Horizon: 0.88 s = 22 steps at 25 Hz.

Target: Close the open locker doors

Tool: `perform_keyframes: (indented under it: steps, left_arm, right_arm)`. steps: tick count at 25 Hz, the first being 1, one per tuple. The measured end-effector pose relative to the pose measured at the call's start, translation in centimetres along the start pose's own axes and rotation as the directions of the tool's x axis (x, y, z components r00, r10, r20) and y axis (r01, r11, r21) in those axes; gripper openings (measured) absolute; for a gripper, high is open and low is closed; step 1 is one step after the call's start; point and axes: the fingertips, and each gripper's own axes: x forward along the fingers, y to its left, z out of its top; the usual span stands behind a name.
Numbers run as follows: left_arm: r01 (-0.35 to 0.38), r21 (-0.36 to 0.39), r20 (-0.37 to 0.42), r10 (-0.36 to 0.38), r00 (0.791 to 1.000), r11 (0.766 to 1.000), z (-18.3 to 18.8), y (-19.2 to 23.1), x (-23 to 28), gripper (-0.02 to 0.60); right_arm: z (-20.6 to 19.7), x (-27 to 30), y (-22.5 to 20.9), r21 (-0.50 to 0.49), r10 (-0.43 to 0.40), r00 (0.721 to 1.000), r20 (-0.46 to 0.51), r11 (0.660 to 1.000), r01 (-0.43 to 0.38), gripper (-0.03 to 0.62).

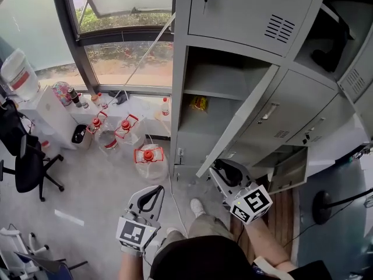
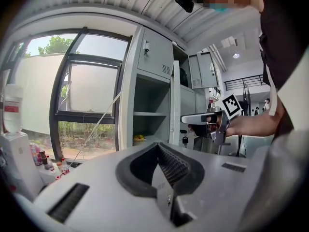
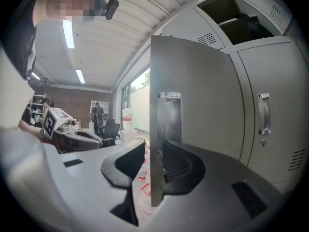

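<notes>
My right gripper [image 3: 154, 150] clamps the swung-out locker door [image 3: 198, 105] at its edge. My left gripper [image 2: 159, 151] is closed on nothing. The upper compartment [image 1: 329, 37] and the low door [image 1: 289, 169] also stand open.

- Open door [image 1: 236, 124] juts out from lockers [image 1: 291, 104], barring the approach to its compartment [image 1: 215, 74] from the right.
- Door's free edge sits between right gripper [image 1: 226, 169] jaws.
- Floor [image 1: 99, 179] left of door: clear passage.
- Jugs [image 1: 149, 159] crowd floor under window [image 1: 125, 63].
</notes>
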Motion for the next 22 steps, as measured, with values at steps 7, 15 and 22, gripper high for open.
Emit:
perform_keyframes:
  steps: [7,15,22]
  left_arm:
    - [-0.05,-0.011,-0.003,0.05,0.999,0.999,0.6,1.8,1.0,0.008]
    - [-0.12,-0.006,-0.011,0.12,0.993,0.993,0.8,4.1,2.0,0.008]
    - [-0.168,-0.022,-0.023,0.168,0.986,0.985,1.1,5.3,3.2,0.008]
  right_arm:
    - [0.4,2.8,-0.1,0.008,0.061,0.998,0.006,0.998,-0.061,0.114]
    - [0.8,6.0,-0.4,0.016,0.138,0.99,0.012,0.99,-0.138,0.114]
    - [1.2,8.5,-1.2,0.011,0.203,0.979,0.021,0.979,-0.203,0.114]
